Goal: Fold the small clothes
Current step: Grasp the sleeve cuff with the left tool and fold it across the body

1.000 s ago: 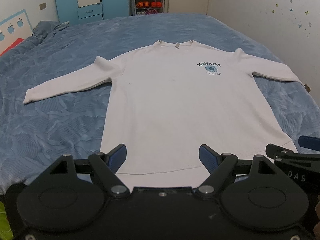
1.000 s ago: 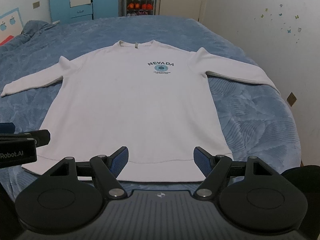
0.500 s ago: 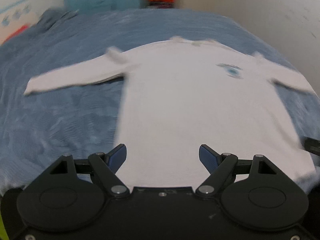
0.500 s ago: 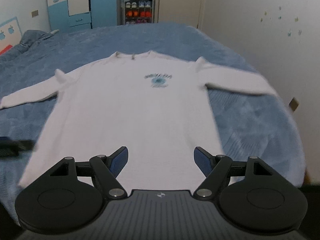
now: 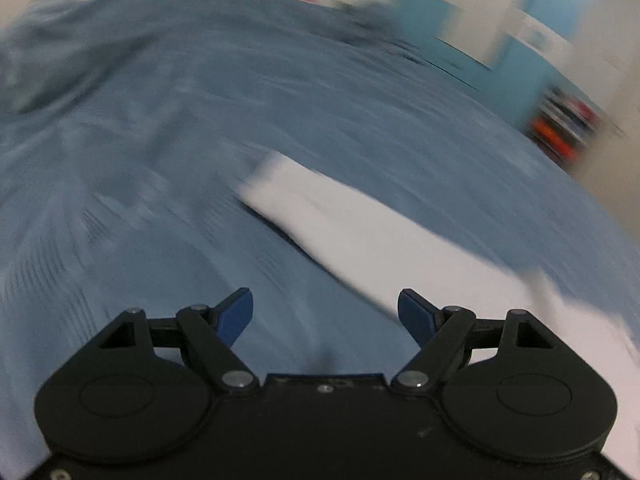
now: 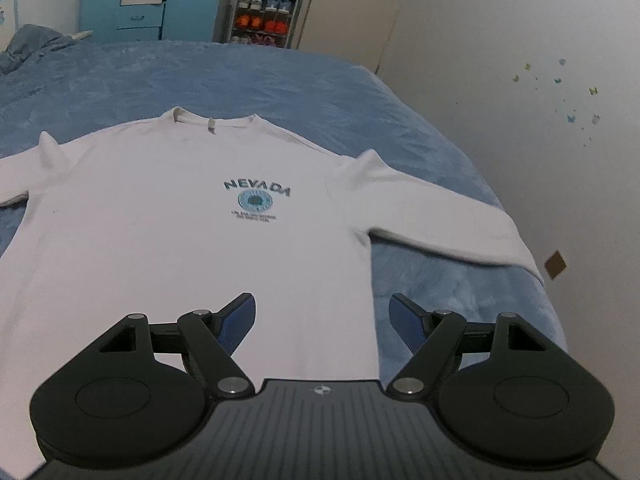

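Note:
A white long-sleeved sweatshirt (image 6: 168,216) with a blue NEVADA print (image 6: 256,192) lies flat, front up, on a blue bedspread (image 6: 280,76). Its right sleeve (image 6: 432,216) stretches toward the bed's right edge. My right gripper (image 6: 322,312) is open and empty above the body's right side, near the side seam. The left wrist view is motion-blurred: the left sleeve (image 5: 360,236) runs diagonally from its cuff (image 5: 272,176) to lower right. My left gripper (image 5: 325,312) is open and empty, over bedspread (image 5: 160,160) just short of the sleeve.
The bed's right edge meets a cream wall (image 6: 540,60) with butterfly stickers. A blue wardrobe (image 6: 132,0) and a shoe shelf (image 6: 264,16) stand beyond the bed's far end. Rumpled blue bedding (image 6: 28,44) lies at the far left.
The left gripper has swung left from the hem toward the left sleeve, its view now blurred. The right gripper has moved forward and right over the shirt body. Both stay open.

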The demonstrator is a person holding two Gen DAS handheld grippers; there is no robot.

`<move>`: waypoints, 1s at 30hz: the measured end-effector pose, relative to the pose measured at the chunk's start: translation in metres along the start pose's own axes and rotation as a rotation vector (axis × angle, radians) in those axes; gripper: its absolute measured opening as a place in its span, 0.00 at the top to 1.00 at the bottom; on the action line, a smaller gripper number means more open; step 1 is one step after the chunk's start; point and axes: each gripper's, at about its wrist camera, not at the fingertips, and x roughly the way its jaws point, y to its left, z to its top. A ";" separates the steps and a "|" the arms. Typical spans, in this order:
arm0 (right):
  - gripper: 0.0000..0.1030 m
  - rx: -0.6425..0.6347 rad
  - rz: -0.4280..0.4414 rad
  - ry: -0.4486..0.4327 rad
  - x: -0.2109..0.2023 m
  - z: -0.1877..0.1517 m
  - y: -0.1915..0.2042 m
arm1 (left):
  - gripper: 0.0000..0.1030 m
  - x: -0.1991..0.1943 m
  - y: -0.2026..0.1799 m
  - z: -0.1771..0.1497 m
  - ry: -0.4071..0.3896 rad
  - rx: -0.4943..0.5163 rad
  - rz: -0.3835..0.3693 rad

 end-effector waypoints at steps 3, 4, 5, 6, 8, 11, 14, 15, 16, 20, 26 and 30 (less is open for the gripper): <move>0.13 0.013 0.034 -0.003 0.017 0.003 0.001 | 0.22 0.050 0.011 0.032 -0.010 -0.050 0.047; 0.13 0.020 0.037 0.003 0.025 0.002 0.001 | 0.22 0.064 0.013 0.041 -0.011 -0.065 0.053; 0.13 0.021 0.031 0.008 0.029 0.003 -0.001 | 0.22 0.077 0.013 0.049 -0.014 -0.062 0.064; 0.13 0.021 0.021 0.019 0.034 0.004 -0.002 | 0.22 0.092 0.016 0.059 -0.014 -0.045 0.088; 0.13 0.036 0.003 0.054 0.049 0.005 -0.005 | 0.22 0.115 0.011 0.069 0.014 -0.013 0.156; 0.13 0.067 -0.001 0.092 0.065 0.006 -0.011 | 0.27 0.137 0.008 0.065 0.074 0.048 0.152; 0.13 0.102 0.006 0.115 0.080 0.009 -0.017 | 0.31 0.148 0.002 0.060 0.069 0.094 0.169; 0.14 0.112 0.012 0.121 0.085 0.012 -0.018 | 0.52 0.149 0.001 0.058 0.055 0.109 0.168; 0.13 0.116 0.019 0.129 0.087 0.014 -0.020 | 0.70 0.150 -0.002 0.056 0.051 0.127 0.156; 0.14 0.086 0.051 0.138 0.101 0.031 -0.025 | 0.93 0.153 -0.014 0.058 0.043 0.193 0.146; 0.14 -0.006 0.031 0.090 0.114 0.052 -0.031 | 0.94 0.101 -0.049 0.063 -0.089 0.281 0.116; 0.14 -0.047 0.033 0.079 0.138 0.058 -0.033 | 0.93 0.059 -0.106 0.056 -0.103 0.384 0.085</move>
